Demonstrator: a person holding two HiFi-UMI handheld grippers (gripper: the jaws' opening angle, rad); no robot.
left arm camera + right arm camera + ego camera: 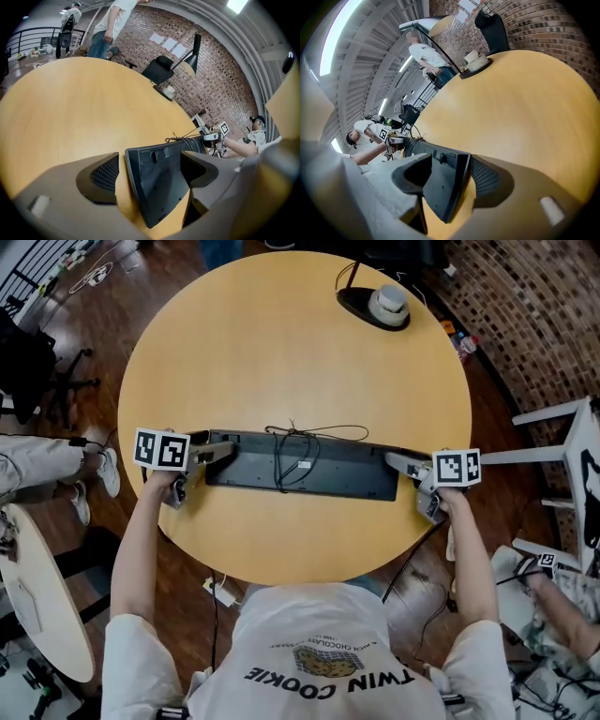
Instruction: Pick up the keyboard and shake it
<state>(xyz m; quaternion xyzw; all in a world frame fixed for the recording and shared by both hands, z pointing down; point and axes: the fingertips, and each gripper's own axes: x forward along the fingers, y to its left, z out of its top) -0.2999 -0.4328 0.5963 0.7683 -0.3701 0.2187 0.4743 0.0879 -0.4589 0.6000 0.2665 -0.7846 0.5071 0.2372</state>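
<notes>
Nearest the person, the left tool [150, 169] stands open around the left end of the black keyboard [328, 474]. One pad sits clear of the keyboard's edge with bare wood showing between them, and the other hangs over its underside. The right tool [451, 176] is likewise open around the right end, with a sliver of wood visible beside its pad, so neither tool is gripping. The keyboard lies bottom-up across the near half of the round wooden counter [281, 352], running left to right between the two tools. Its cable [292, 448] is bunched loosely on its back near the middle. It looks like a stiff, fairly light plastic slab with smooth, probably slippery faces. A pinch across the thin edge at each short end should carry it, provided both pads close squarely. A weak grip could let it slide out during shaking, and the loose cable will likely whip about. Far across the counter, well apart from the keyboard, sits a dark lamp base [375, 307].
</notes>
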